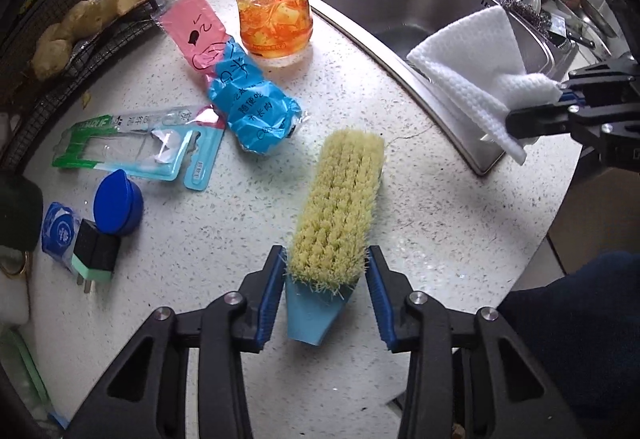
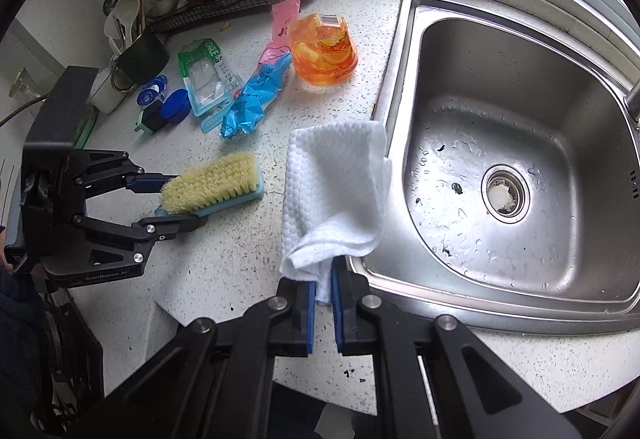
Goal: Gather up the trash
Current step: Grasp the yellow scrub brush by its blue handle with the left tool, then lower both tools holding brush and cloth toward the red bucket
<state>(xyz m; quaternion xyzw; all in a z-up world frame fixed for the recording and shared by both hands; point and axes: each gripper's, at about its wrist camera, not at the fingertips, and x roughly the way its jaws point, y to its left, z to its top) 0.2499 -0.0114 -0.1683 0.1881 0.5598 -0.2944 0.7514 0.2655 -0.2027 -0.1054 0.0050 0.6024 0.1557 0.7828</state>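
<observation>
A crumpled pink-and-blue wrapper [image 1: 236,87] lies flat on the counter beside an orange plastic cup [image 1: 275,23]. Touching the wrapper's near-left side lies a clear, torn-open blister pack [image 1: 140,143] with green edging.

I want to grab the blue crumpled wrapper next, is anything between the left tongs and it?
Yes. The scrub brush lies bristles-up on the counter, its near end sitting between the open left tongs, pointing toward the blue wrapper beyond. The wrapper itself lies uncovered past the brush's far end, slightly to its left.
</observation>
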